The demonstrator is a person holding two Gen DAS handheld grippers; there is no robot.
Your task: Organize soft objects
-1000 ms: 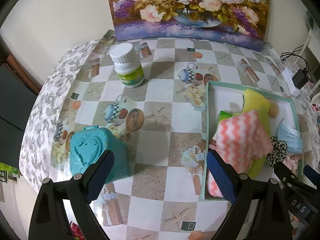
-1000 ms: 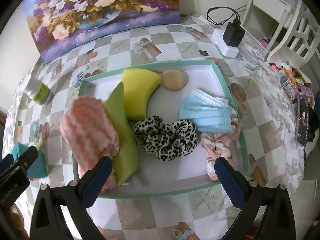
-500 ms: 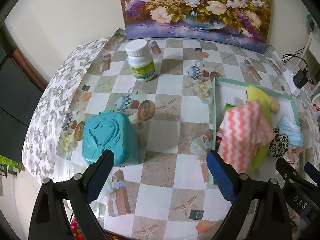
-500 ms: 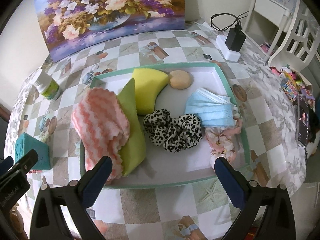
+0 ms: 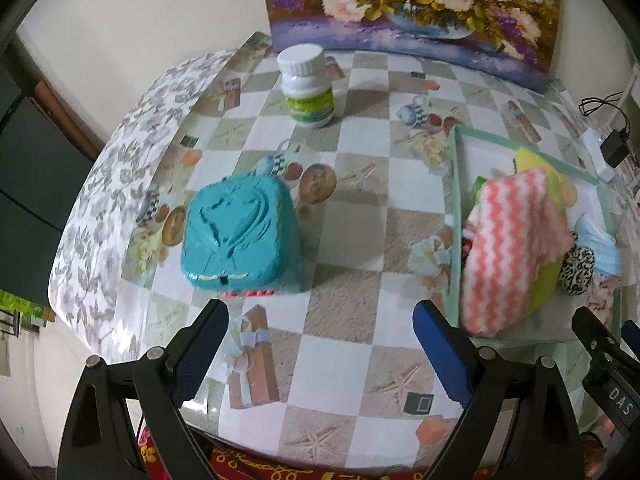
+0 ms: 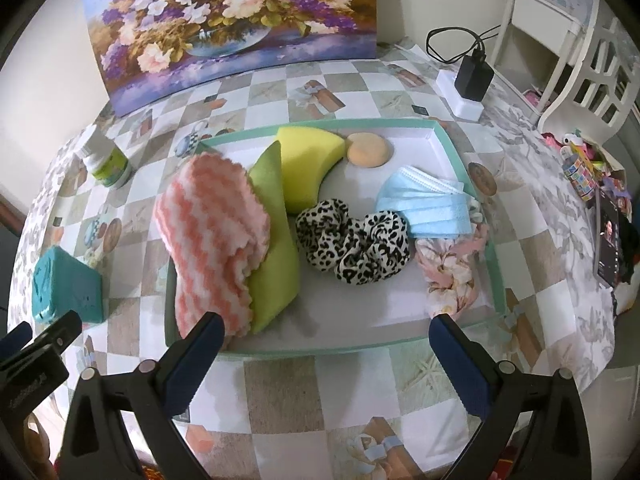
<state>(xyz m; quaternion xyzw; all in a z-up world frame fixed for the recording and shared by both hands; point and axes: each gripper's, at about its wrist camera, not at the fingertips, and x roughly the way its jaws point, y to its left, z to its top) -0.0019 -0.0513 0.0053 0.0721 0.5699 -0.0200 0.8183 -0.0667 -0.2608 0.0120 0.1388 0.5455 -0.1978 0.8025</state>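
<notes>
Left wrist view. The left gripper [image 5: 320, 354] hangs with its blue-padded jaws spread wide and nothing between them, above the near edge of the checked, picture-printed tablecloth [image 5: 352, 208]. A teal moulded plastic box with an embossed lid [image 5: 239, 236] stands at 11 o'clock from the gripper, apart from both pads. A white-capped bottle with a green label [image 5: 306, 86] stands upright at 12 o'clock, near a flower painting [image 5: 412, 8] leaning on the wall. The shallow tray with a mint-green rim [image 5: 454, 216] lies at 2 o'clock.

Right wrist view. The right gripper [image 6: 320, 360] is likewise released and empty, poised over the tray's near rim. All the soft things lie inside the tray: a pink-and-white zigzag fleece cloth [image 6: 212, 240] at 11 o'clock, resting against a lime-green cushion-like pad [image 6: 276, 240]; a yellow curved foam sponge [image 6: 308, 164] and a round beige puff [image 6: 368, 150] at 12 o'clock; a leopard-print fabric scrunchie [image 6: 352, 240] in the middle; a pale blue pleated face mask [image 6: 432, 208] overlapping a pink floral fabric piece [image 6: 452, 268] at 1 o'clock.

Judgement. The sorting appears complete or nearly so. If tidying follows, the fleece cloth, which overhangs the tray's left rim, is the likely candidate: pinch a thick fold, lift clear of the rim, and avoid dragging the neighbouring pad.
</notes>
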